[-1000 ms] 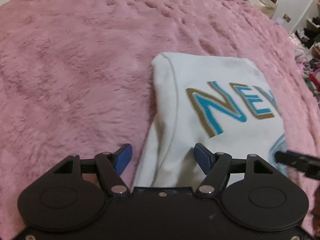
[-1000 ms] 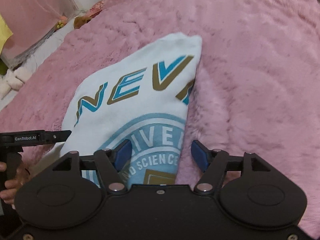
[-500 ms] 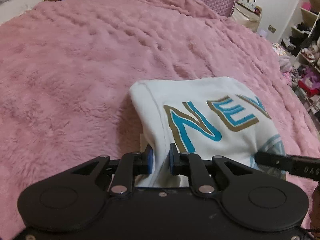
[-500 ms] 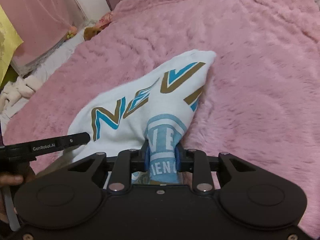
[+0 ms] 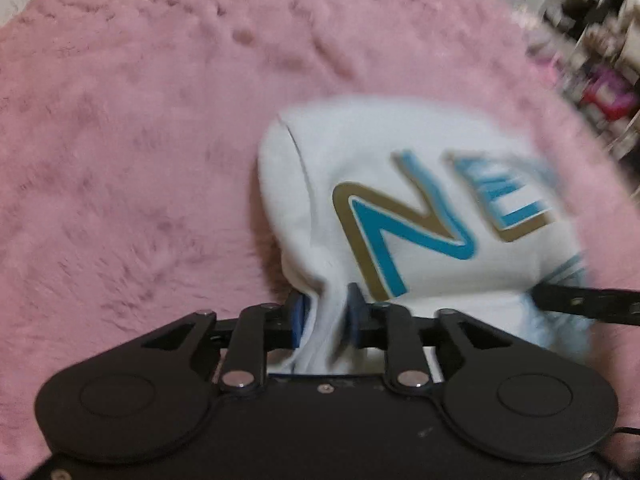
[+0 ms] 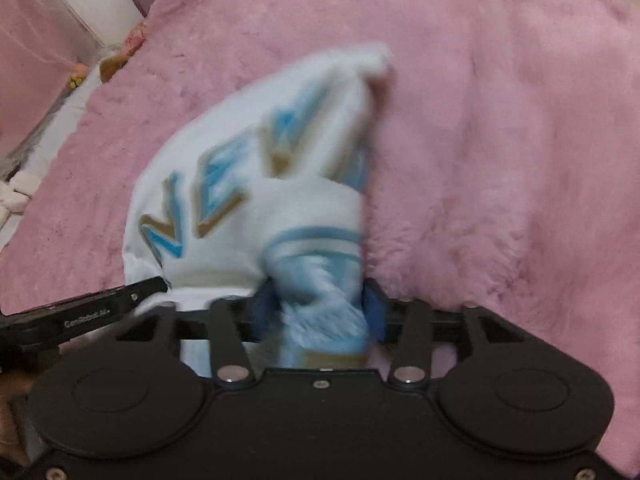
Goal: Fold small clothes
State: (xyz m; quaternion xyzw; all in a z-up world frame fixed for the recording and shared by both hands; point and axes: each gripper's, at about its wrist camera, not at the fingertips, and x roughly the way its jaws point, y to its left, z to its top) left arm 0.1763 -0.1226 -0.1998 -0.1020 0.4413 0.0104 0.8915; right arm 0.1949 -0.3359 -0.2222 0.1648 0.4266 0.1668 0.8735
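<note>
A small white T-shirt [image 5: 400, 168] with blue and gold lettering lies partly lifted off the pink fleece blanket [image 5: 140, 140]. My left gripper [image 5: 326, 316] is shut on the near left hem, white cloth bunched between its blue pads. In the right wrist view the same T-shirt [image 6: 248, 184] rises in a peak, and my right gripper [image 6: 320, 308] is shut on the near right hem with the pale blue print crumpled between its pads. Each view shows the other gripper's black edge at the side. Both views are blurred by motion.
The fluffy pink blanket [image 6: 500, 140] covers the bed all around the shirt. Cluttered shelves [image 5: 600, 40] stand past the bed's right edge in the left wrist view. A pink curtain [image 6: 36, 60] and soft toys sit at the far left in the right wrist view.
Both grippers, open over the hem a second ago, have shut on it and lifted. The shirt's near half has come off the blanket and moves toward its far end.
</note>
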